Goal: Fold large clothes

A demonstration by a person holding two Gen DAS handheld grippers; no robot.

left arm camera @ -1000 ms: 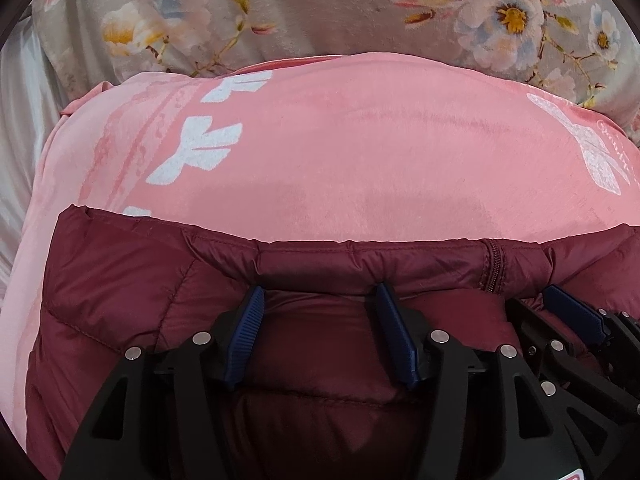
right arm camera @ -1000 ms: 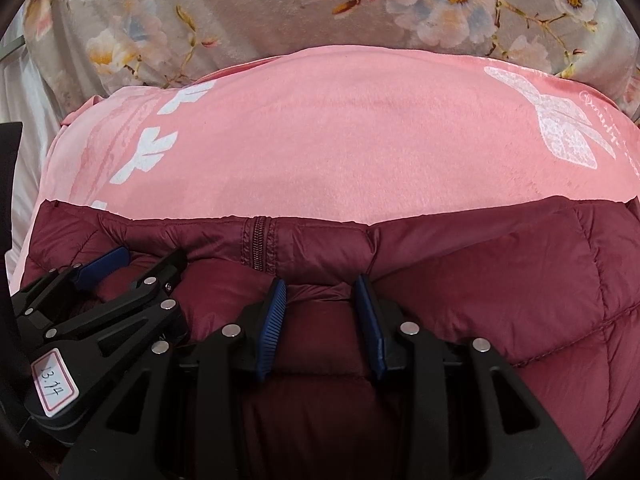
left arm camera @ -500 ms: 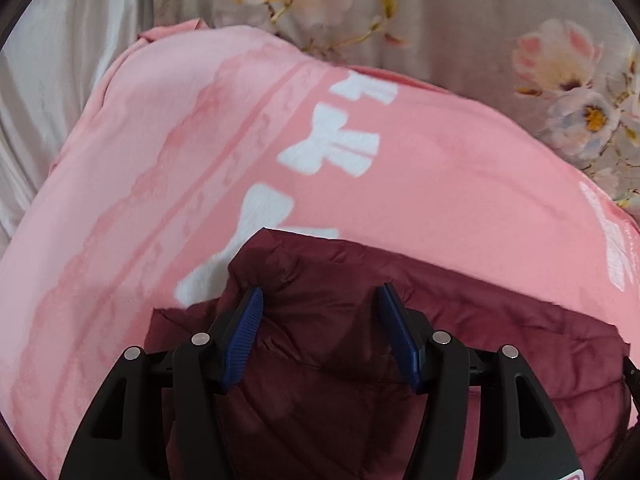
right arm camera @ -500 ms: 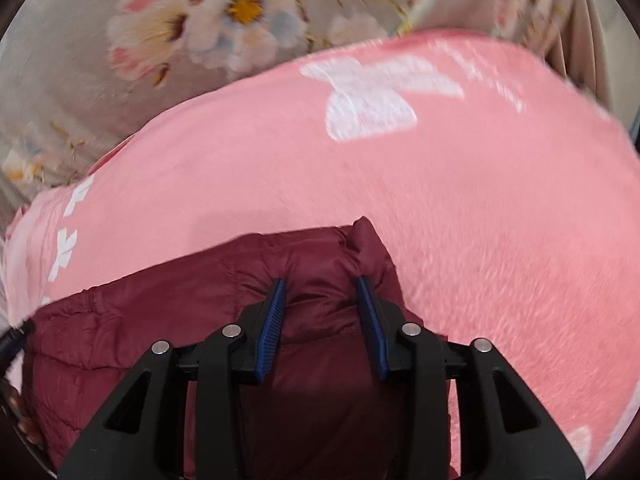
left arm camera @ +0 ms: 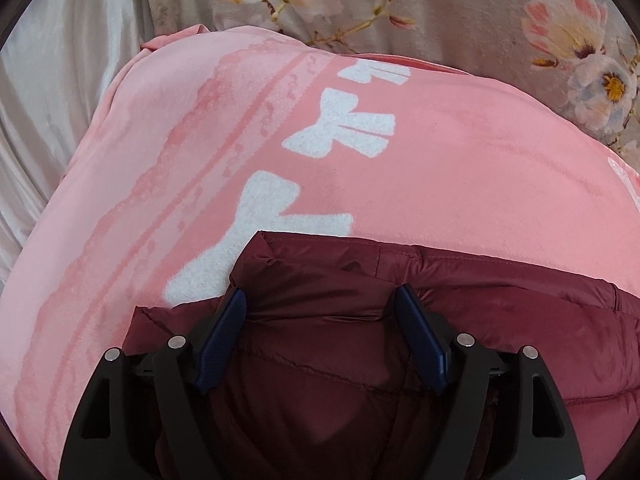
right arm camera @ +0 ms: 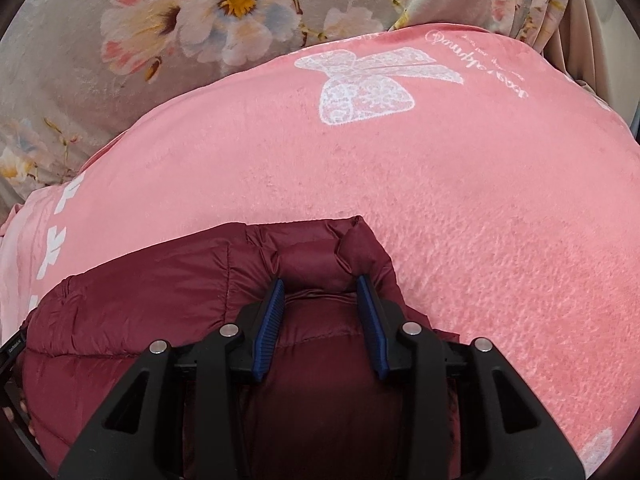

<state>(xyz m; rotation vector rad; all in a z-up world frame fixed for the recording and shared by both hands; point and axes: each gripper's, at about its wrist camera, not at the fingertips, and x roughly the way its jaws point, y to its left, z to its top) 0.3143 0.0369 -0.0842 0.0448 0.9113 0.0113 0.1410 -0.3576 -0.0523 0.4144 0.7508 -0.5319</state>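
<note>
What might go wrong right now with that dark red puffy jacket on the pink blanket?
The left tool stands open around a corner of the jacket, so it may fail to catch the slick fabric. The right tool pinches only a small bunch, which might slip out. Dragging could also rumple the soft pink blanket.

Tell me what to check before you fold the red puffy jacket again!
1. Left gripper has jacket fabric between its fingers: cannot tell, the fingers stand wide apart.
2. Right gripper pinches a puffed corner: ok.
3. Jacket lies on the pink blanket: ok.
4. Blanket ahead of both grippers is bare for the fold: ok.
5. Jacket edge between the grippers is straight: cannot tell.
</note>
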